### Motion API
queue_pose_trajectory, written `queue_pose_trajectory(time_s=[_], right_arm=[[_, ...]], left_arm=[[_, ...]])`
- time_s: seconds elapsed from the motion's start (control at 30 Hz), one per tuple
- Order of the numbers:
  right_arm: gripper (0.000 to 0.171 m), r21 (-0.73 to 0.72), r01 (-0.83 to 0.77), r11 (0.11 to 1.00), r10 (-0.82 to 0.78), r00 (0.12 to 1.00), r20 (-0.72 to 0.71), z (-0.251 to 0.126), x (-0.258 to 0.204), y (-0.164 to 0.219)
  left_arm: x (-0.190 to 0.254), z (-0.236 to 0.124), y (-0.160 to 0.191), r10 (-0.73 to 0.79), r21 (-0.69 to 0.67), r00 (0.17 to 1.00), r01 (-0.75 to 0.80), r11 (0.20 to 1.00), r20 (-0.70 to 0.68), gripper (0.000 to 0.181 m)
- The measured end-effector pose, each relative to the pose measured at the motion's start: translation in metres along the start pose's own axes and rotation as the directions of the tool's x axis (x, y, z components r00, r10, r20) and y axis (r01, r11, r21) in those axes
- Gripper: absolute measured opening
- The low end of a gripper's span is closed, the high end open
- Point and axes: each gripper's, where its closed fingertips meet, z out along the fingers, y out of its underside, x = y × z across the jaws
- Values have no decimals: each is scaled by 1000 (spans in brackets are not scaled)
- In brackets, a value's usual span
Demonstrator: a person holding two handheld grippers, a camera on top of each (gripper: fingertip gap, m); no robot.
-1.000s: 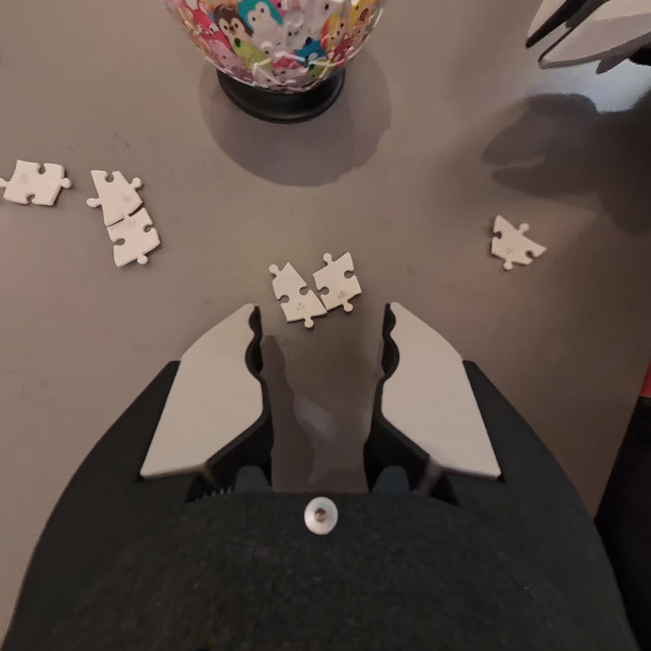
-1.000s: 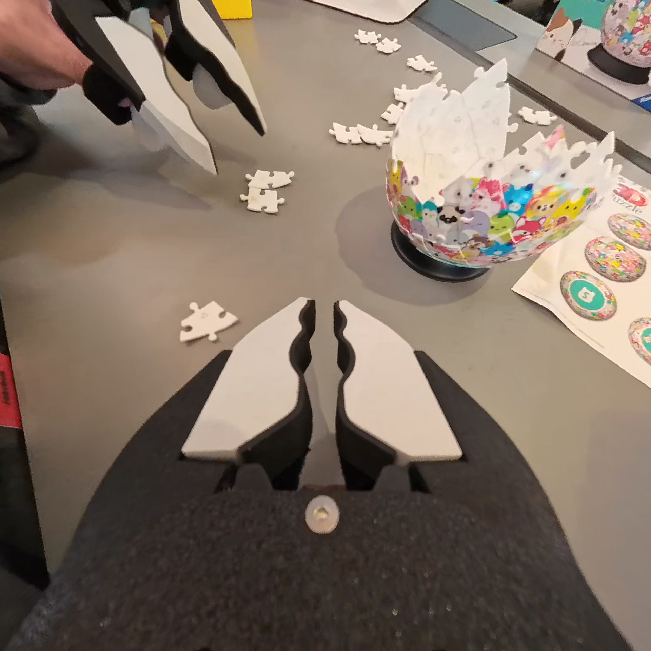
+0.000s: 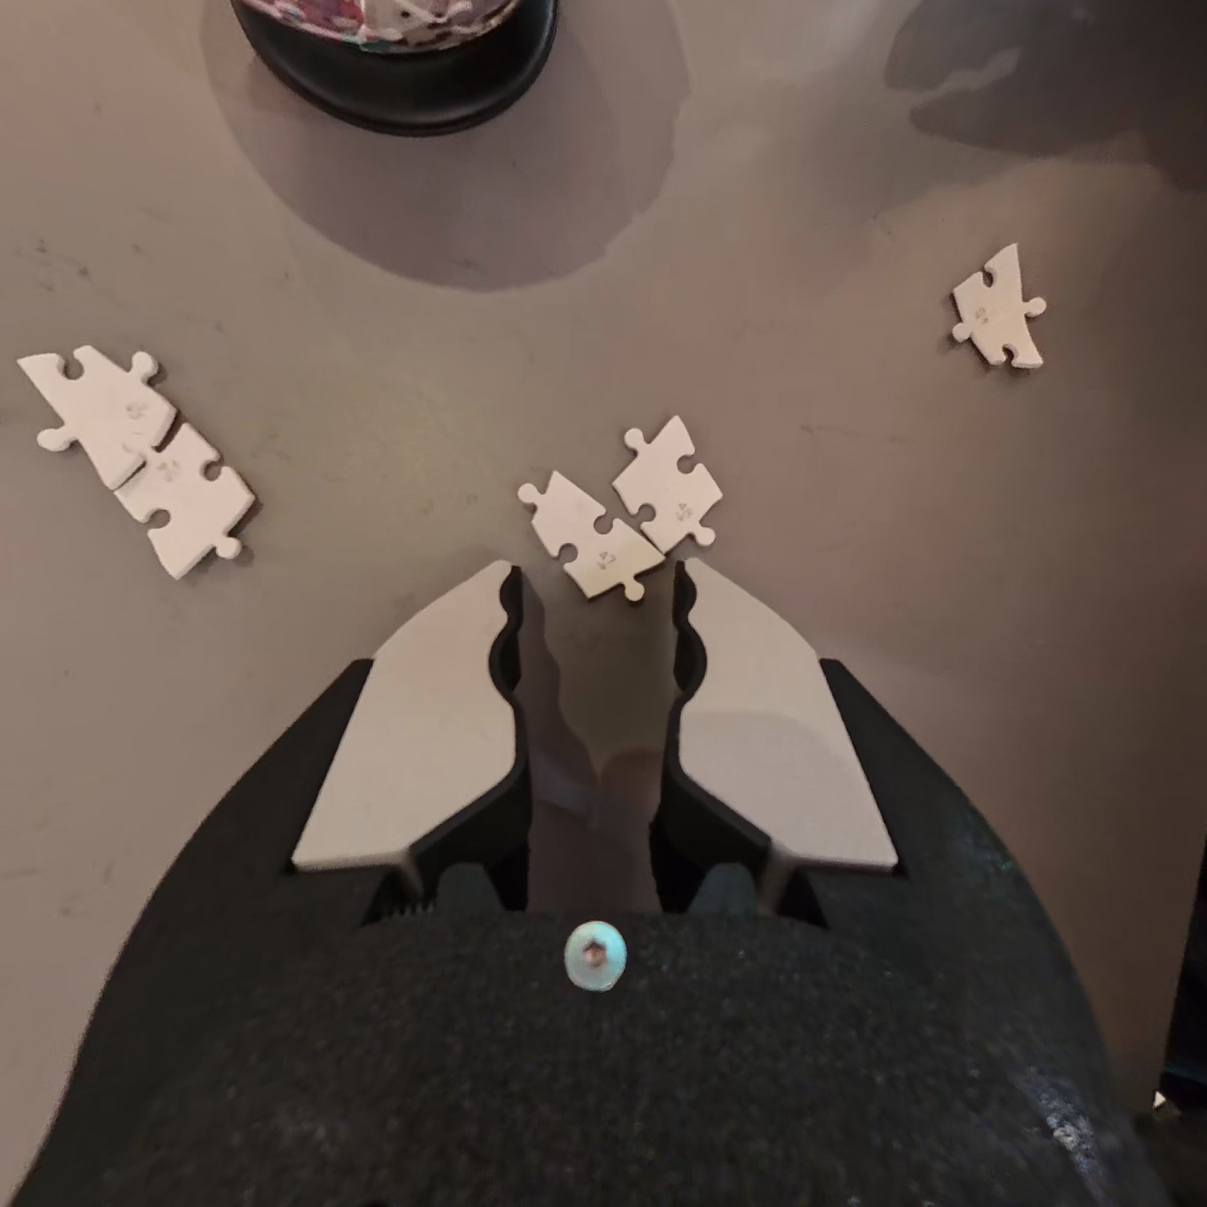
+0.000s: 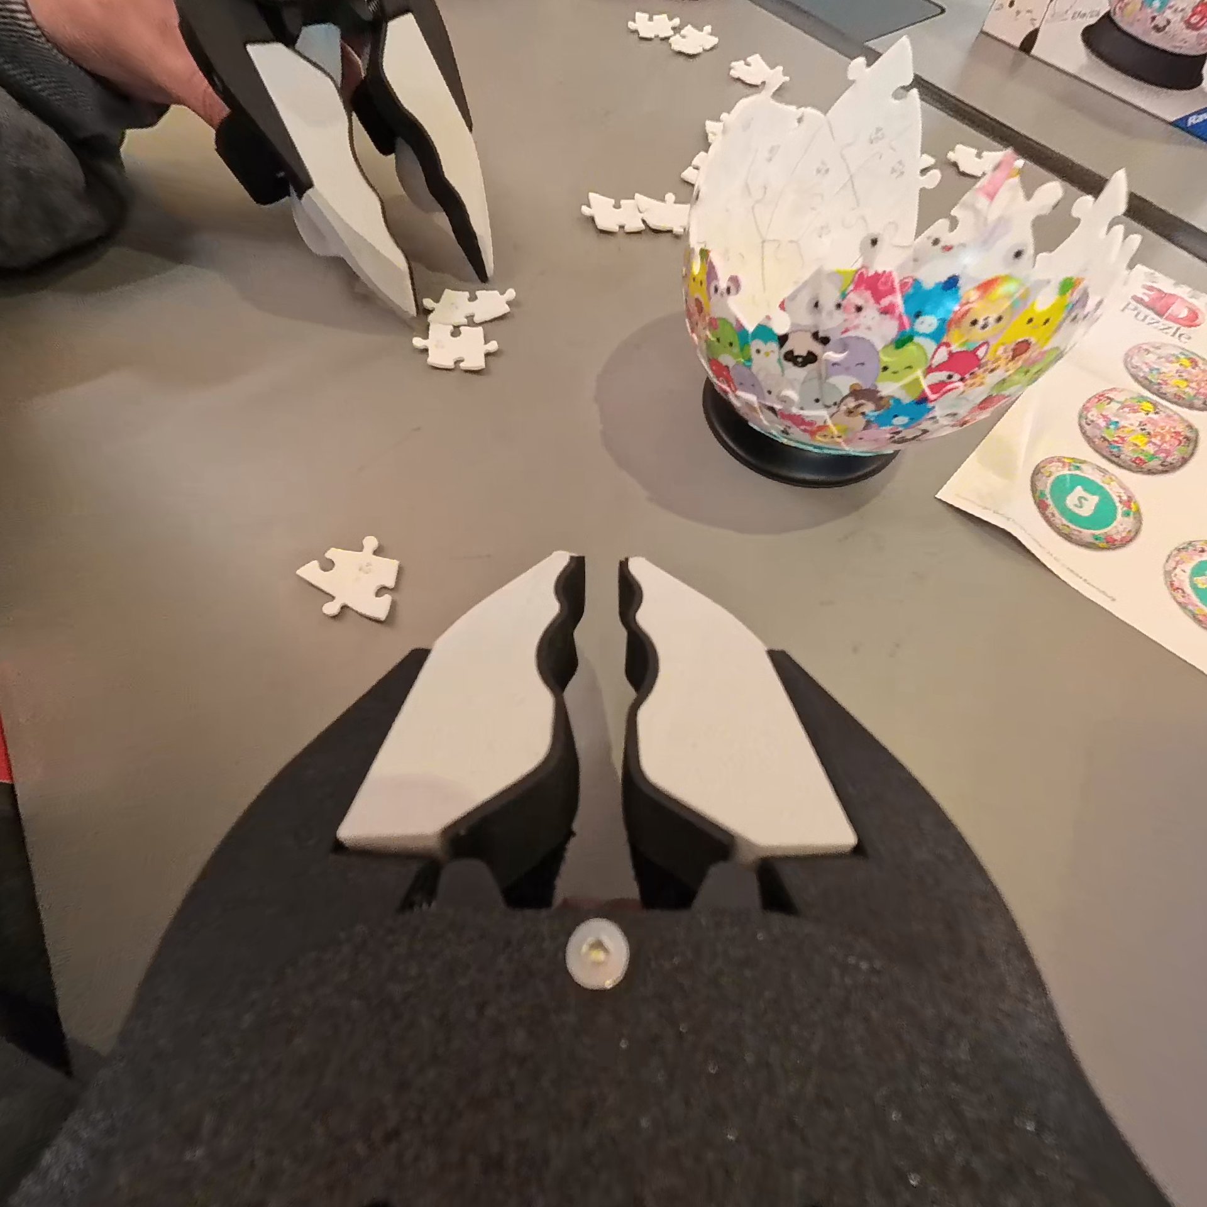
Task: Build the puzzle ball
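White pieces (image 3: 591, 532) lie unheld before the spread left hand-held gripper (image 3: 597, 571); right hand-held gripper (image 4: 601, 563) seems nearly clenched, empty.

Matt table, plastic tools, glossy print

The grey table (image 4: 196, 457) is smooth and matt; loose puzzle pieces (image 3: 594, 535) show plain white matt backs. The puzzle ball (image 4: 882, 339) has a glossy printed shell on a shiny black stand (image 4: 784, 450). The left gripper (image 3: 597, 571) has smooth pale fingers (image 3: 444, 686) and a grainy black body.
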Motion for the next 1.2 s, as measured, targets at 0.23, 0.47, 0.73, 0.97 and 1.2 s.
queue_pose_trajectory(time_s=[0.23,0.47,0.73,0.97,1.2], right_arm=[[10,-19,13,1000,-13,1000,3,3,-2,3],[9,-24,22,999,-22,1000,1,2,-2,4],[9,-26,21,999,-21,1000,-1,2,-1,4],[10,-27,30,999,-30,1000,-3,2,-1,5],[10,-28,32,999,-33,999,-4,2,-1,5]], left_arm=[[0,0,1,5,-3,1000,-5,1000,25,43],[-5,0,-3,-20,9,999,20,1000,33,42],[-18,-8,-12,-78,53,994,74,996,71,43],[-17,-11,-20,-104,101,990,94,990,95,43],[-15,-9,-21,-116,106,988,106,989,99,43]])
